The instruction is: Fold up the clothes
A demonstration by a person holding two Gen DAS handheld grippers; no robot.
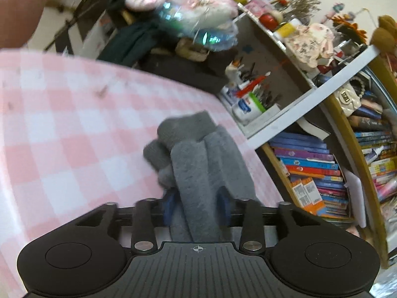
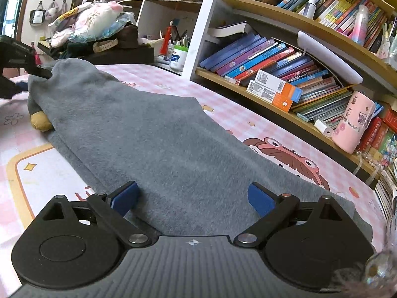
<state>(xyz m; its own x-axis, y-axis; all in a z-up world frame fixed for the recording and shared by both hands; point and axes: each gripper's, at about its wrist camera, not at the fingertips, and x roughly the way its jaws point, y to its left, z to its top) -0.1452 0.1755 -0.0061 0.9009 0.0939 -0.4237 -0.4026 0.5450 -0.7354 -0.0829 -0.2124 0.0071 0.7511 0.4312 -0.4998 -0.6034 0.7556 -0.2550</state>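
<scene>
A grey fleece garment (image 2: 158, 134) lies stretched along the pink checked tablecloth (image 2: 223, 109). My left gripper (image 1: 197, 204) is shut on a bunched end of the grey garment (image 1: 196, 159) and holds it above the cloth (image 1: 62, 124). In the right wrist view the left gripper (image 2: 22, 74) shows at the far left, gripping the garment's raised far end. My right gripper (image 2: 193, 198) is open, its blue pads (image 2: 126, 196) apart above the near end of the garment. A mustard-yellow cuff (image 2: 39, 121) pokes out under the far end.
A bookshelf (image 2: 285, 114) packed with books runs along the table's right side. A pink cylinder (image 2: 352, 121) stands on its lower shelf. A pen holder (image 2: 177, 57) and a pile of soft toys (image 2: 91, 22) sit behind the table's far edge.
</scene>
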